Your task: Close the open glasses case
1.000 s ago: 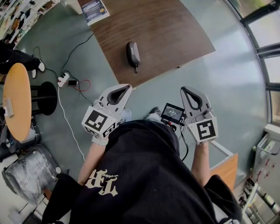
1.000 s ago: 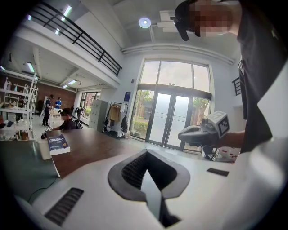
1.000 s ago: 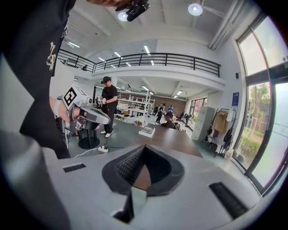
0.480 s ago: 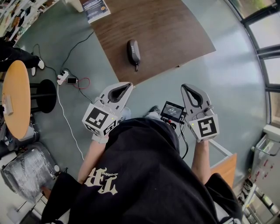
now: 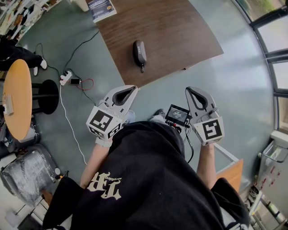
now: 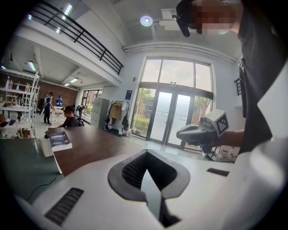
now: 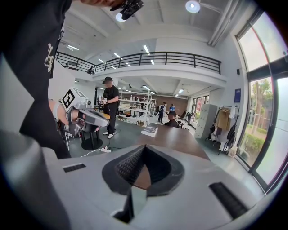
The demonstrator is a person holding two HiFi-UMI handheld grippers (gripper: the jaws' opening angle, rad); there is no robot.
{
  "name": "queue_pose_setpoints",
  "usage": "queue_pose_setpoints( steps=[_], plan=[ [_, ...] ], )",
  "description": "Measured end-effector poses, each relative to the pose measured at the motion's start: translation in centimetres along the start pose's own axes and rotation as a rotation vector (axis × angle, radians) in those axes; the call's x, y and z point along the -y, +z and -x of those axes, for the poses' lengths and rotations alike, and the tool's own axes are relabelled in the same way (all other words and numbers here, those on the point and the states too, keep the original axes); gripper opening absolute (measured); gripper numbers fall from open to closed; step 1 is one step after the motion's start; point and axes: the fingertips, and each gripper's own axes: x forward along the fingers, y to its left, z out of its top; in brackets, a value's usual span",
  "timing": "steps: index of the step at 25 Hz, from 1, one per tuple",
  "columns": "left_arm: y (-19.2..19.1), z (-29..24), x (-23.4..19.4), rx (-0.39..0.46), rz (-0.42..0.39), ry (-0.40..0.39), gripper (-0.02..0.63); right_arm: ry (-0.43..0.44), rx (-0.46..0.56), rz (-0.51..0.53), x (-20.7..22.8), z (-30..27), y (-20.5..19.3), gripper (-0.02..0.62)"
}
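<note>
The person stands back from the desk (image 5: 180, 31), both claws held low at waist level, side by side and pointing fwd toward it. This looks like a rest pose, not a reach. L claw (image 5: 133, 88) is clenched w/ nothing in it: its own view shows the two tips meeting in a point, only floor and desk beyond. R claw (image 5: 189, 91) is likewise clenched and empty, tips together in the R gripper view. The glasses case (image 5: 139, 52) lies on the desk ahead of the L claw, just past the desk's near edge and well apart from both claws, so neither can touch it from here. From above it reads as one dark oval w/ a short strap trailing toward the claws. No gap btw. the halves shows, so it is prob. already shut, though the seam is too small to confirm. A book (image 5: 101, 9) sits on the far corner, further ahead and left of the L claw. A small screen (image 5: 176, 115) at the person's waist sits btw. the claws, nearer the R one, prob. just rig gear. If the case does need pressing, either claw must first cross the gap to the desk.
</note>
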Motion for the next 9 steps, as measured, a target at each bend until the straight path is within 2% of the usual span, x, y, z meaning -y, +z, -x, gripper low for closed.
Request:
queue_pose_setpoints(
  steps=[9],
  plan=[
    [-0.43, 0.78, -0.17, -0.008, 0.008, 0.013, 0.005, -0.011, -0.030, -0.016, -0.35, -0.21, -0.22, -0.011]
  ],
)
